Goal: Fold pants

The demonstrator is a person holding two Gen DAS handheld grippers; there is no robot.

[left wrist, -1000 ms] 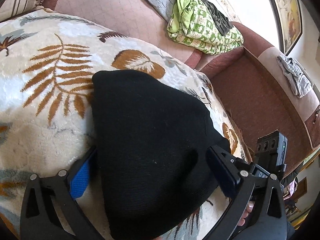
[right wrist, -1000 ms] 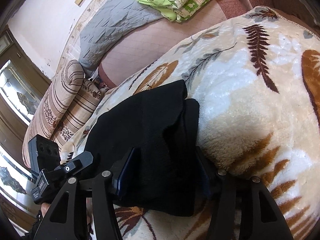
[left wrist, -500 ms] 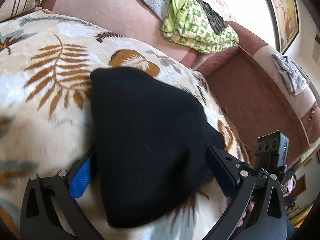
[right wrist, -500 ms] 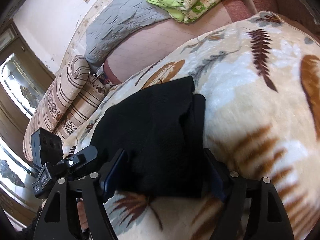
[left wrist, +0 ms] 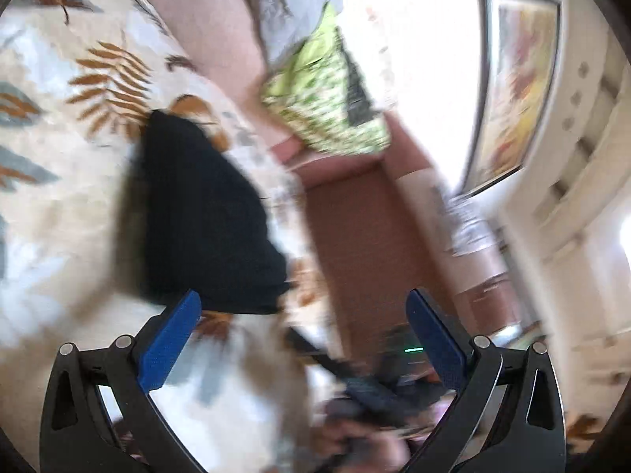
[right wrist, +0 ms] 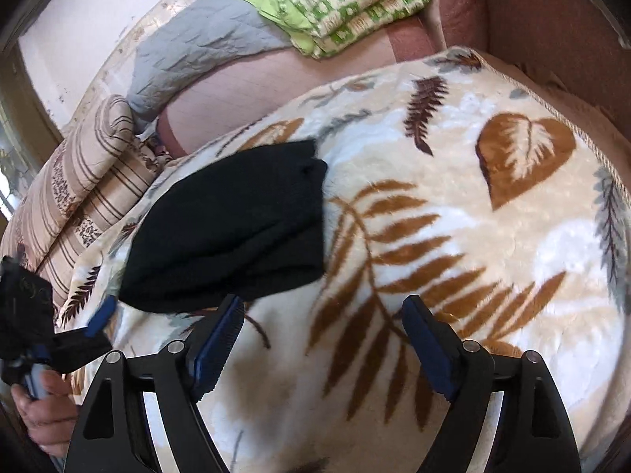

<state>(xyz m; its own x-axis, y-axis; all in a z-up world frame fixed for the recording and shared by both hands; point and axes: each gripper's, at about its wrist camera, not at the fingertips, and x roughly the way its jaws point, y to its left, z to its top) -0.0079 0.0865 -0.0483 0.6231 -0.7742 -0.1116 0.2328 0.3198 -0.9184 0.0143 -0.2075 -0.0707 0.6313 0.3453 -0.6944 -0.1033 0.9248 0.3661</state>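
Note:
The black pants (right wrist: pixel 236 228) lie folded into a compact bundle on the cream leaf-print blanket (right wrist: pixel 453 236). In the left wrist view the pants (left wrist: pixel 205 216) sit ahead and left of my left gripper (left wrist: pixel 303 307), which is open, empty and clear of them; this view is blurred. My right gripper (right wrist: pixel 323 311) is open and empty, just in front of the bundle's near edge and a little to its right. The left gripper also shows at the left edge of the right wrist view (right wrist: pixel 94 319), held in a hand.
A green patterned quilt (right wrist: pixel 347 4) and a grey quilt (right wrist: pixel 205 43) lie on the pink sofa back. A striped cushion (right wrist: pixel 79 181) sits left. In the left wrist view, brown sofa seat (left wrist: pixel 366 244) lies beyond the blanket's edge, and a framed picture (left wrist: pixel 516 90) hangs on the wall.
Both grippers have let go of the pants and pulled back from them. The left gripper has swung right and lifted. The folded bundle stays on the blanket.

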